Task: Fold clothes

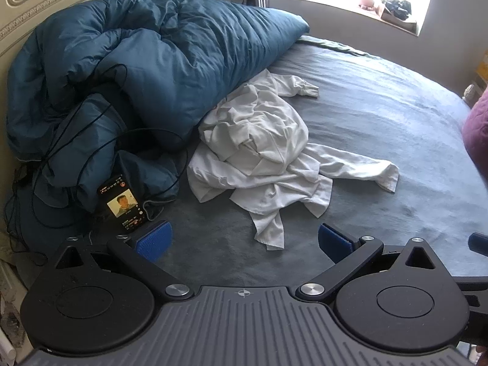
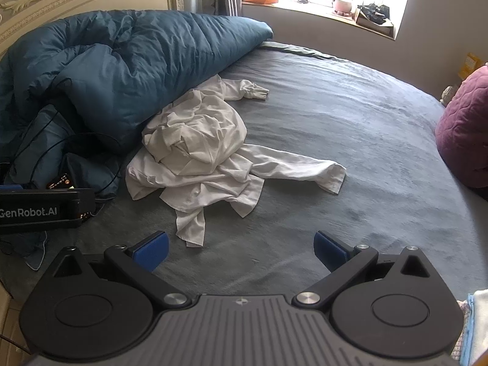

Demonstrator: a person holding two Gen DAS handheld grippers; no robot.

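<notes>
A crumpled white long-sleeved garment (image 1: 262, 158) lies in a heap on the grey-blue bed sheet (image 1: 381, 140), one sleeve stretched out to the right and another up near the duvet. My left gripper (image 1: 244, 241) hovers over the sheet just short of the garment's near hem, jaws wide open with nothing between the blue pads. In the right wrist view the same garment (image 2: 201, 158) lies ahead and slightly left. My right gripper (image 2: 241, 250) is also open and empty above the sheet (image 2: 350, 140). The left gripper's body (image 2: 39, 210) shows at the left edge.
A bunched teal duvet (image 1: 146, 70) fills the back left against the headboard. A lit phone (image 1: 123, 206) with black cables leans on it beside my left pad. A purple cushion (image 2: 463, 131) sits at the right edge. A window sill with clutter (image 2: 335, 6) runs behind.
</notes>
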